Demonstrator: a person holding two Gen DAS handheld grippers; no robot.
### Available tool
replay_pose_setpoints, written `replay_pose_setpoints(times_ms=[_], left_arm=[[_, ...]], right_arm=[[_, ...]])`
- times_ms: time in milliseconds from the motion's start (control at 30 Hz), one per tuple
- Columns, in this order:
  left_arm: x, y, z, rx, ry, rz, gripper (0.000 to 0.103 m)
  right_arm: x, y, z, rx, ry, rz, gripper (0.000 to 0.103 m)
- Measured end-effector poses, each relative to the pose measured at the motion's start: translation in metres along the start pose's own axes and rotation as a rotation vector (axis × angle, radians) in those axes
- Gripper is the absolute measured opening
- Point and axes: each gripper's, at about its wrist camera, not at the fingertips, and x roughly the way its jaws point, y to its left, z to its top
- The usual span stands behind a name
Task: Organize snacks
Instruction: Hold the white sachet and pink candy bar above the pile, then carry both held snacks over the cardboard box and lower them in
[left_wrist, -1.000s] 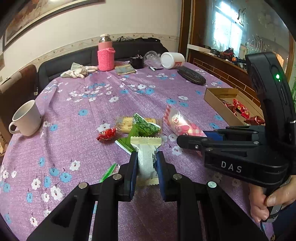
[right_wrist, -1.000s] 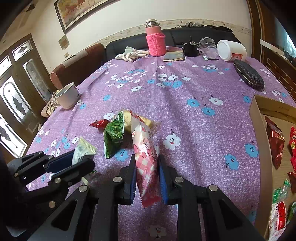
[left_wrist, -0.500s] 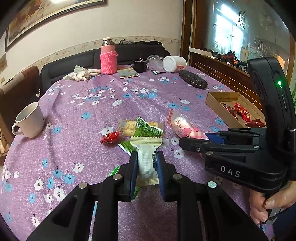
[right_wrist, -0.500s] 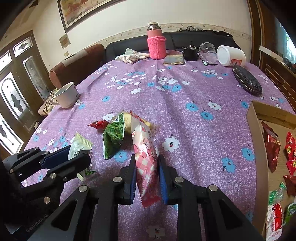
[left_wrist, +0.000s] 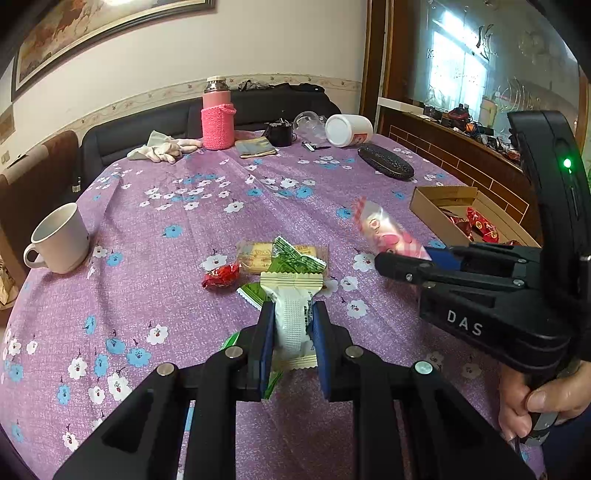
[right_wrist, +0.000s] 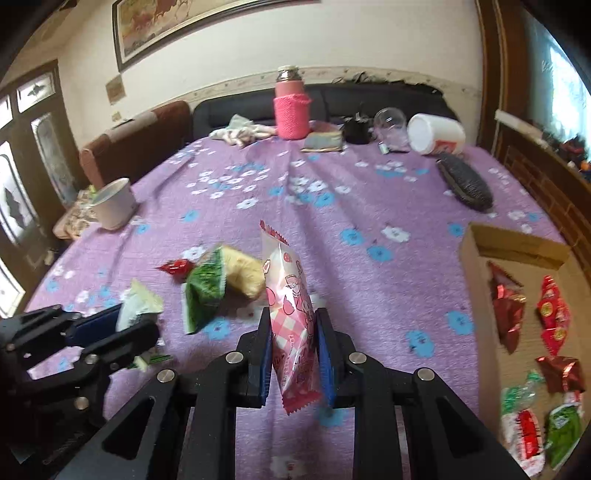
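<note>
Snacks gripped: left jaws clamp white wafer pack (left_wrist: 291, 325), right pink packet (right_wrist: 293, 328); "DAS".

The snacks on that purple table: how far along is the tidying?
Partly done. Several wrapped snacks already lie in the cardboard box. In hand: the left gripper is shut on a cream-white packet, the right gripper on a pink checked packet. Left on the tablecloth: a red candy, a biscuit pack and green packets.

Two close claw-mounted views, shared tablecloth (left_wrist: 155, 288)
</note>
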Motion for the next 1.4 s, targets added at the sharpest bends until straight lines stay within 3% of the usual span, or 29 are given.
replay_pose_setpoints(times_ms=[333,800,1233,1400], left_arm=[[0.001,0.000,-0.001,-0.004,0.003,0.003,0.019],[0.000,0.000,0.000,-0.007,-0.004,-0.008,0.019],[-0.005,0.012,0.003,-0.071,-0.029,-0.067,0.019],[-0.002,0.008,0.003,-0.055,-0.029,0.000,0.019]], right_arm=[[-0.001,0.009,-0.001,-0.090,-0.033,-0.150,0.022],[-0.002,0.010,-0.001,-0.094,-0.040,-0.164,0.022],[-0.032,-0.056,0.013,0.250,-0.120,0.026,0.023],[-0.042,-0.076,0.017,0.323,-0.149,0.036,0.023]])
